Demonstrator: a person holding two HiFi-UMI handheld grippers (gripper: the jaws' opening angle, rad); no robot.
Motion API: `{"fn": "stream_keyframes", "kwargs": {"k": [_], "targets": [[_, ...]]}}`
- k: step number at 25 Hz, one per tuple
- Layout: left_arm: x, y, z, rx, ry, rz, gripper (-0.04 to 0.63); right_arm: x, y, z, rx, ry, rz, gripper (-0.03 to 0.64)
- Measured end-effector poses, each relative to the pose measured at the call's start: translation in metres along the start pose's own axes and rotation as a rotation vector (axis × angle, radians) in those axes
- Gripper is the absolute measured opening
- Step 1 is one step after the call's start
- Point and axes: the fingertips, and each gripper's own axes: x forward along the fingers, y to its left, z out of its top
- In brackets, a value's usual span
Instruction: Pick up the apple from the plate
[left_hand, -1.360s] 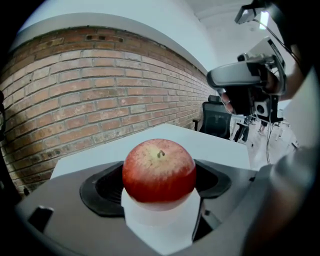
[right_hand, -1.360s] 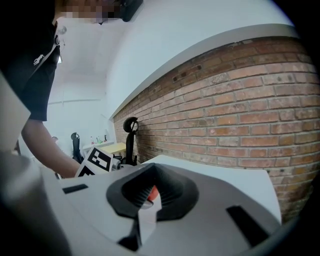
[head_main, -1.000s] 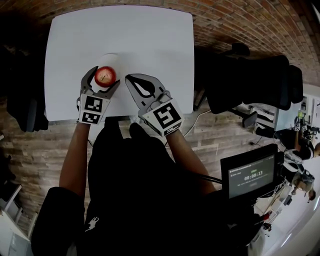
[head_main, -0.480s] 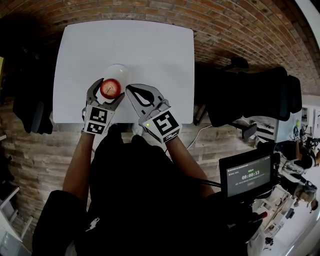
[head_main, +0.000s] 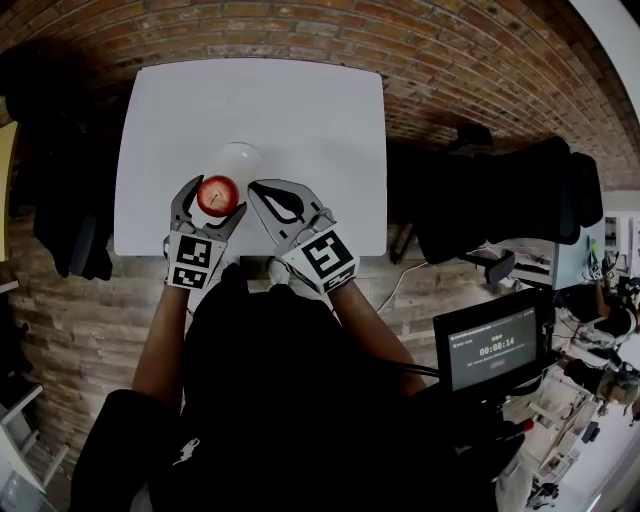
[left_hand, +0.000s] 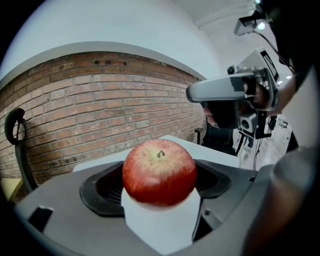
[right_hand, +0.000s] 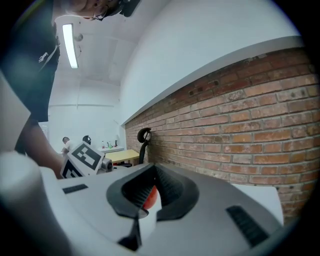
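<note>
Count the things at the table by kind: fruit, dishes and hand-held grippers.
Apple: 1
Plate: 1
Hand-held grippers: 2 (left hand-held gripper, right hand-held gripper)
Total: 4

Strong fisheye bending with dark corners; the white tabletop (head_main: 300, 110) glares, overexposed; a ceiling light (right_hand: 68, 45) shines; the apple (left_hand: 159, 172) is sharp.
</note>
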Motion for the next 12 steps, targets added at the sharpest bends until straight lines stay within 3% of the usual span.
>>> {"fn": "stream_keyframes", "kwargs": {"k": [12], "targets": [[-0.034, 0.006, 0.024, 0.016, -0.050, 0.063, 0.413, 0.000, 0.013, 0.007, -0.019, -0.009, 0.044, 0.002]]}}
